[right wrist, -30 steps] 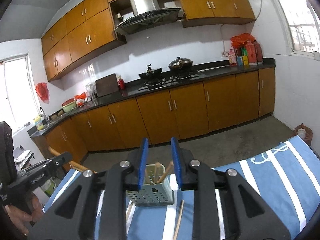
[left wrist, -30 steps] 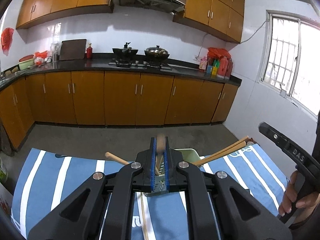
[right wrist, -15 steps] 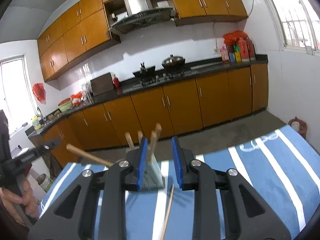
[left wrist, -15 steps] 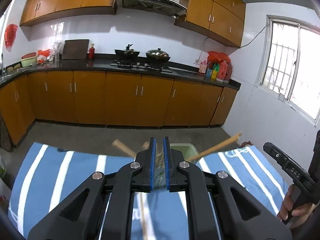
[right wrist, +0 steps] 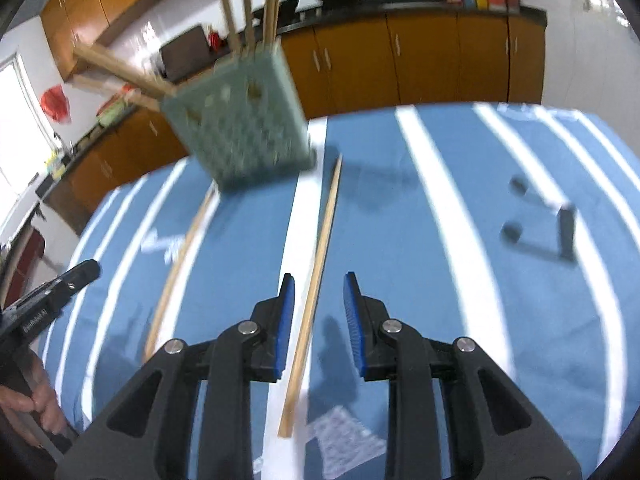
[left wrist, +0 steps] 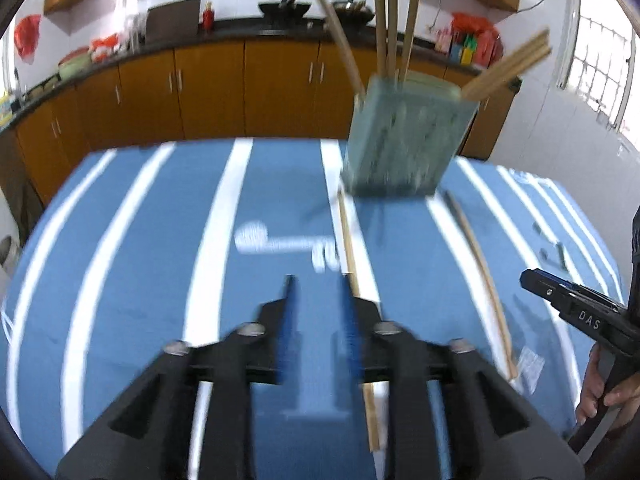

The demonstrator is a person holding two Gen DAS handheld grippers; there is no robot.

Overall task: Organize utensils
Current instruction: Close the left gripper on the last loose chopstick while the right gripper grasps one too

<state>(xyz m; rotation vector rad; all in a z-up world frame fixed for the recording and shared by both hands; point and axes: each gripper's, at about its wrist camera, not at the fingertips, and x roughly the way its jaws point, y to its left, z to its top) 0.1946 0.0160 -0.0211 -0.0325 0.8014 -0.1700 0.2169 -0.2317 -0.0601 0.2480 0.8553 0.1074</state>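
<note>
A pale green perforated utensil holder [left wrist: 404,140] stands on the far middle of the worktop [left wrist: 140,240], which is covered by a blue cloth with white stripes; it looks blurred in both views. Several wooden chopsticks [left wrist: 390,20] rise from its top, some nearly upright and a pair leaning out to one side. Two more chopsticks lie loose on the cloth in front of it. One chopstick [right wrist: 316,292] runs from just beside the holder's base toward the right gripper [right wrist: 318,288] and passes between its blue-padded fingers [right wrist: 286,320], which are spread apart with a gap on either side of the stick, not pressing it. The other chopstick [left wrist: 350,252] lies along a white stripe and reaches the left gripper [left wrist: 318,292], just beside its right-hand finger; whether it touches the pad cannot be told through the blur. The left gripper's jaws have just been opening, and they stand spread with only cloth showing between them. A hand [left wrist: 608,384] grips the right gripper's black handle at the edge of the left wrist view. A small clear wrapper [right wrist: 344,440] lies on the cloth near the right gripper. Beyond the worktop run orange-brown kitchen cabinets [left wrist: 208,88] under a dark counter.
</note>
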